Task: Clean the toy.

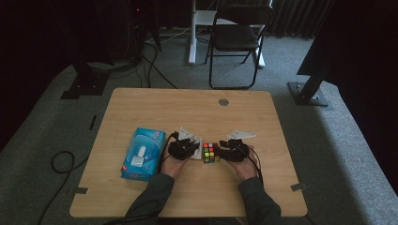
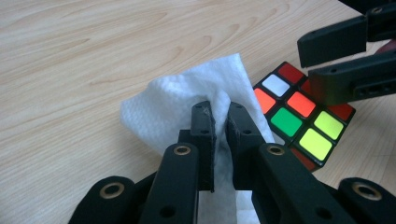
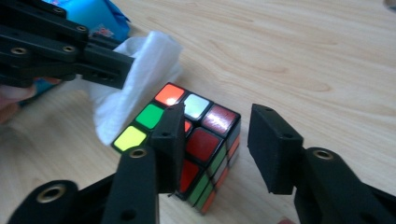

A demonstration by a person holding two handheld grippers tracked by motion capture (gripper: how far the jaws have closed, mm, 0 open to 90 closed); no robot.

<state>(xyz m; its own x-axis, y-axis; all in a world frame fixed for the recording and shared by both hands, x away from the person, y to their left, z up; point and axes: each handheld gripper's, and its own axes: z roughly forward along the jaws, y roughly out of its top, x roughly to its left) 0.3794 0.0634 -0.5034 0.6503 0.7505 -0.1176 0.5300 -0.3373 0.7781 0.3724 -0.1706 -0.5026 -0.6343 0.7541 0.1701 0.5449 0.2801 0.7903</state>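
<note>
1. A person seated at a wooden desk [image 1: 141, 103] works two hand-held tools over a colour-tiled puzzle cube [image 1: 211, 153], which sits on the desk between them, near its front middle.

2. The left tongs [image 2: 221, 119] are pinched shut on a fold of white tissue [image 2: 173, 102]; the sheet bunches up between the pads and drapes onto the desk just beside the cube [image 2: 299, 119].

3. The right tongs [image 3: 217, 140] straddle the cube [image 3: 205, 135]. One jaw lies against a side of it, while the other stands visibly clear of the opposite side, so the grip is not yet made.

4. A blue tissue pack [image 1: 143, 153] lies to the left of the hands.

5. Judged done: a tissue is out of the pack and firmly held, and it has been brought up next to the cube.

6. Judged left: the work looks like wiping the cube. The right tongs must finish clamping to steady it, and the tissue has yet to pass over the tiles. From the left gripper view, the sheet's edge sits by the cube's corner, but whether it touches cannot be told.
</note>
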